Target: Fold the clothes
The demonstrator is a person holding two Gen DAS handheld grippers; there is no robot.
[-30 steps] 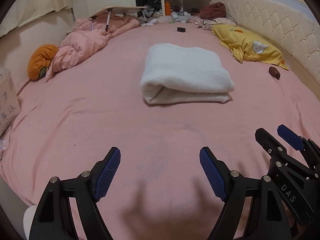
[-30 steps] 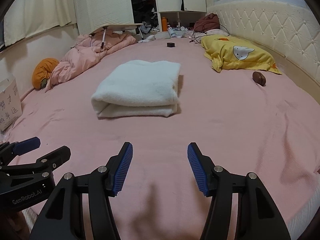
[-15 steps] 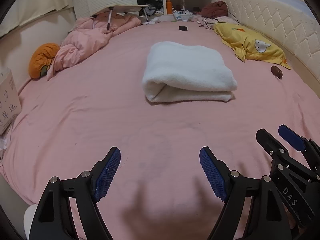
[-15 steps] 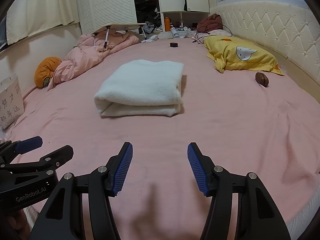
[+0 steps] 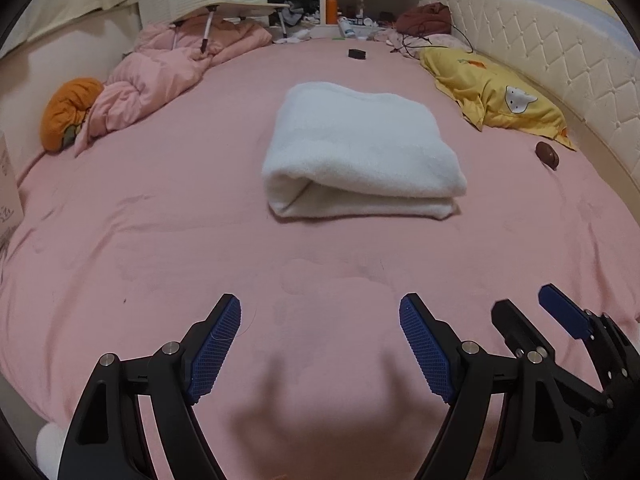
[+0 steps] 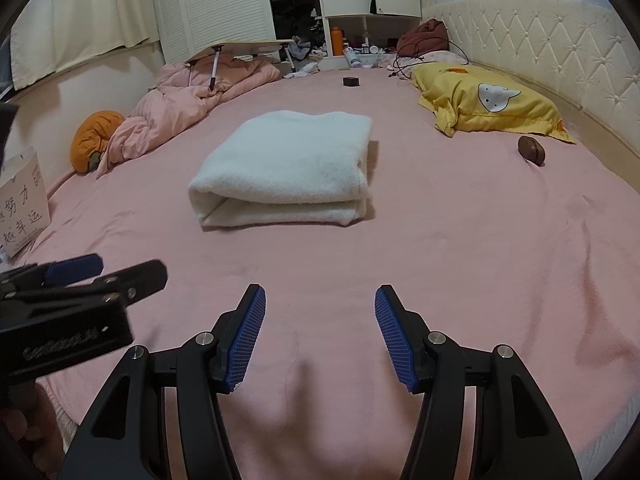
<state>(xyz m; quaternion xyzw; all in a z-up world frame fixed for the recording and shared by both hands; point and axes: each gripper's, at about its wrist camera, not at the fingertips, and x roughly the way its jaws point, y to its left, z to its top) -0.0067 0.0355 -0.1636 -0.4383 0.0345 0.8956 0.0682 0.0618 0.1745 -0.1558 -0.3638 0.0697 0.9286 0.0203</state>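
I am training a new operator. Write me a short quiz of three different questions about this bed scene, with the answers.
1. True or false: the white folded cloth is gripped by the right gripper.
2. Multiple choice: what lies nearest to the yellow pillow? A) the orange cushion B) the small brown object C) the pink quilt
3. Fill in: the left gripper is ____ and holds nothing.

Key:
1. False. Both grippers are above the bare pink sheet, apart from the cloth.
2. B
3. open
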